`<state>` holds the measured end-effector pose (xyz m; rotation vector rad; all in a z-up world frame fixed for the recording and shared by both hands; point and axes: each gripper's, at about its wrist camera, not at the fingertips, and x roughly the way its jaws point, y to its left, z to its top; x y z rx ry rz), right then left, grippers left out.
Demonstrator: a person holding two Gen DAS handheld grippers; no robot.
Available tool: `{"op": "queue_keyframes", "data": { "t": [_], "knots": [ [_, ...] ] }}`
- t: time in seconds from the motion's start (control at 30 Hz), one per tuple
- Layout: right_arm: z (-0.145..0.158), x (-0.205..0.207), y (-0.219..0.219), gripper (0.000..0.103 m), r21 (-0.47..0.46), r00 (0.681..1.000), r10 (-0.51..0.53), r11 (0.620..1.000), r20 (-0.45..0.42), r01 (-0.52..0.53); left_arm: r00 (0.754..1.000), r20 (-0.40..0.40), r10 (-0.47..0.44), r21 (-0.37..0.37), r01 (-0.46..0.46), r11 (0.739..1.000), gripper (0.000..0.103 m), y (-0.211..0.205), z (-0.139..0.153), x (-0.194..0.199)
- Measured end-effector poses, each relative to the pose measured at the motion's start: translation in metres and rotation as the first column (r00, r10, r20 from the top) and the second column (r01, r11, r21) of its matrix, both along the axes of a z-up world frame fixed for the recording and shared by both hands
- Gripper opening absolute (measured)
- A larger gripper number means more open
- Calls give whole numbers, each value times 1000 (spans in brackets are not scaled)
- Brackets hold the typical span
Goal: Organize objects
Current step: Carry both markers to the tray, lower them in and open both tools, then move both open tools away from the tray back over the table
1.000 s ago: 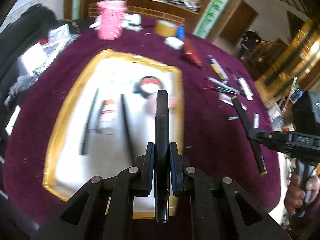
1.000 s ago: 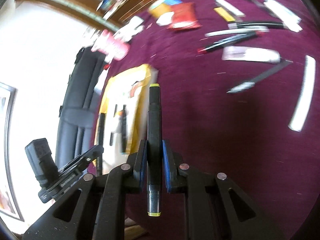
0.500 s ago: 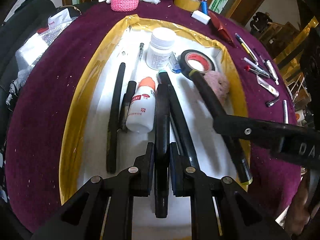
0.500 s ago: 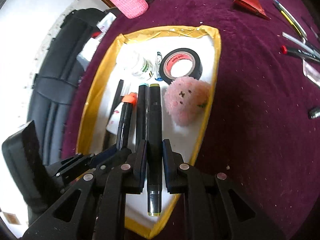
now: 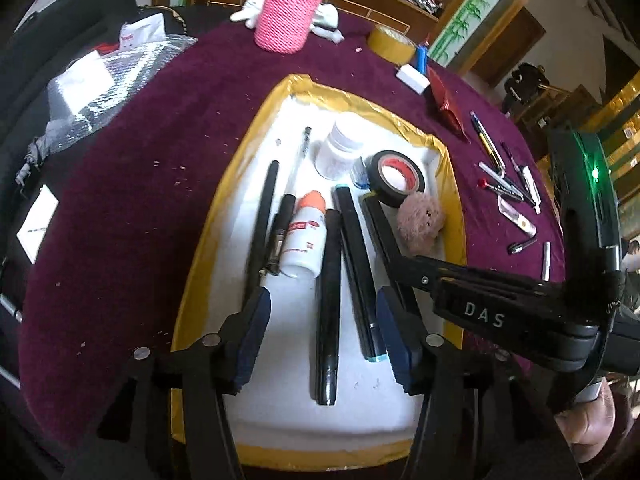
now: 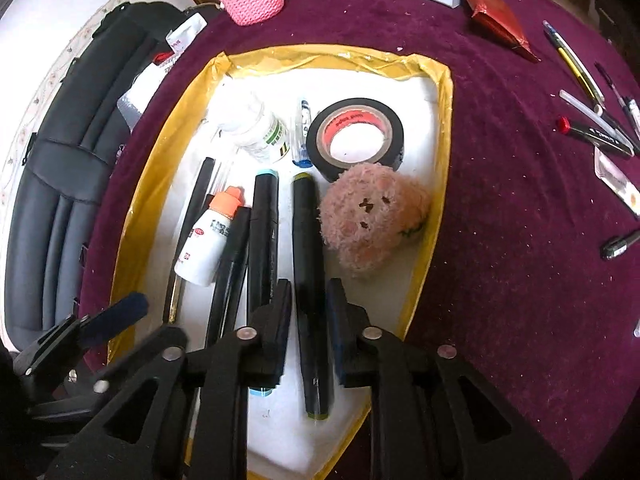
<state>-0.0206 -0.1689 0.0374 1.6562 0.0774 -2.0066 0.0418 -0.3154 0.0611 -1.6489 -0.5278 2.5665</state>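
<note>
Two grippers over the yellow-rimmed tray (image 5: 256, 128): left gripper (image 5: 324, 332) just spread wide, black pen (image 5: 328, 300) dropped between its jaws; right gripper (image 6: 307, 322) loosening, yellow-tipped marker (image 6: 308, 272) lying in the tray, right of the pen.

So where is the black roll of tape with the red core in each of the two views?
Left wrist view: black roll of tape lies right of centre in the upper half, in the tray's far right corner.
Right wrist view: it lies just above centre, again at the tray's far right.
Shared landmark: the pink plush toy sits directly in front of the roll.
</note>
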Motion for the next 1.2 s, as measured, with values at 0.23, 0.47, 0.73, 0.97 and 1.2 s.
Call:
{"op": "queue_keyframes", "data": {
  "t": [0.23,0.47,0.73,0.97,1.2],
  "knots": [
    [23,10,30,33,-81,996,-77,994,-50,73,999,-27,18,-36,-19,999,49,4,18,7],
    [55,25,71,44,-90,958,-187,981,-217,171,994,-71,-84,-173,71,982,50,54,44,9],
    [56,27,128,44,-108,942,-256,965,-217,238,971,-105,-213,-407,153,901,50,129,76,21],
    [59,21,180,44,-162,928,-315,944,-197,286,953,-119,-278,-594,156,789,56,190,95,35],
    [59,13,218,44,-163,928,-321,942,-188,293,950,-104,-293,-645,160,747,58,232,100,39]
  ]
}}
